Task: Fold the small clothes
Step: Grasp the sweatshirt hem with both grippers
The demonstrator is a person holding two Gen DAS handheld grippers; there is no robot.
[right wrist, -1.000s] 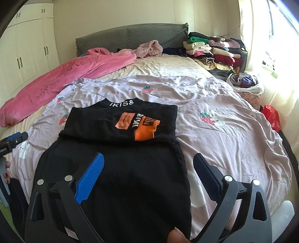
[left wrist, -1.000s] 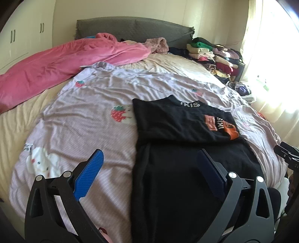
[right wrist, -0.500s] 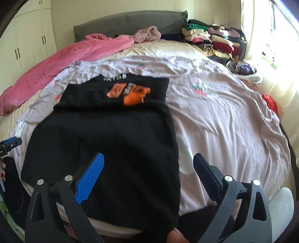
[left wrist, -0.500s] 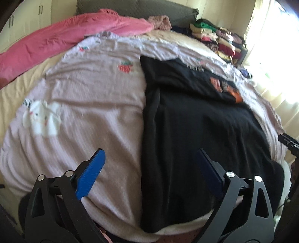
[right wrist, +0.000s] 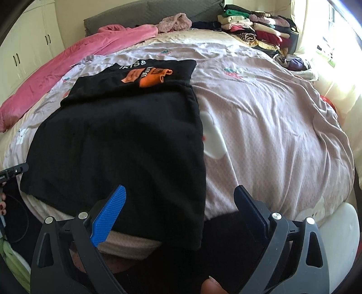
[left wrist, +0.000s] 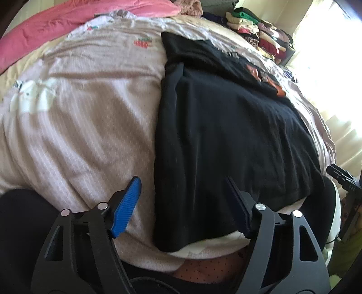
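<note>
A black T-shirt with an orange print lies flat on the lilac blanket, its top part folded over and its hem hanging at the bed's near edge. My left gripper hovers over the shirt's near left corner. Its jaws are closing, with the shirt's left edge between them and the blue pads clear of the cloth. My right gripper stands open above the shirt's near right corner, touching nothing.
A pink duvet is heaped along the left side. Stacked folded clothes sit at the far right by the bright window. Beyond them are a grey headboard and white wardrobe doors. A fingertip shows below.
Both grippers have come down and tipped toward the shirt's near hem, which now fills the lower view. The left jaws have narrowed; the right jaws stay wide.
</note>
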